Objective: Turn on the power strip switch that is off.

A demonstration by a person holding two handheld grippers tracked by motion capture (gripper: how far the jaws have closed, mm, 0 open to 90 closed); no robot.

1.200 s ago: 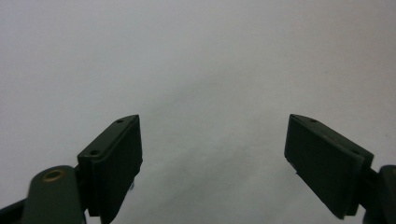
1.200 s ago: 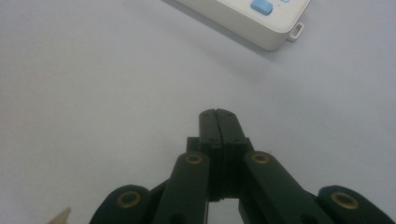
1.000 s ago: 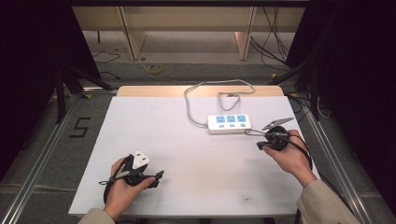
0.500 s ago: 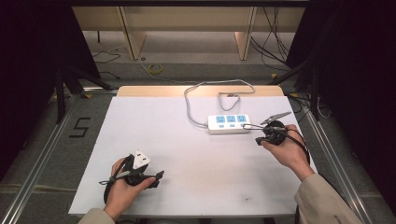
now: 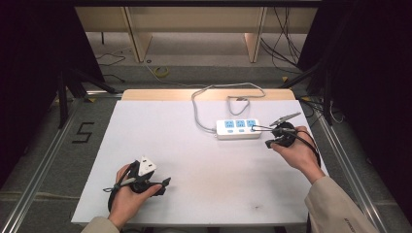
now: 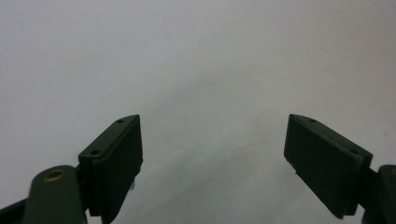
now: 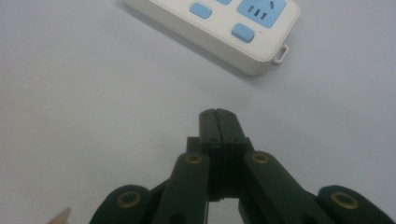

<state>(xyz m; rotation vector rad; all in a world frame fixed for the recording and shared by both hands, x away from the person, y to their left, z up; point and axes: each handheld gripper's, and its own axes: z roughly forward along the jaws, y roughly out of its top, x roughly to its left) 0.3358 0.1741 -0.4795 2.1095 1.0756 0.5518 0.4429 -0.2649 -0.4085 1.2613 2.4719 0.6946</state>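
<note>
A white-topped table (image 5: 194, 145) stands in a dim workshop with cables strewn on the floor behind. On its far right side lies a white power strip (image 5: 238, 129) with blue sockets, its grey cord (image 5: 204, 104) looping toward the back edge. Rigid, smooth plastic, it looks light and liable to slide; the long sides seem the surest hold. The right gripper (image 7: 218, 122), jaws together and empty, points at its end. The left gripper (image 6: 212, 158), jaws wide apart, rests near the table's front left.
</note>
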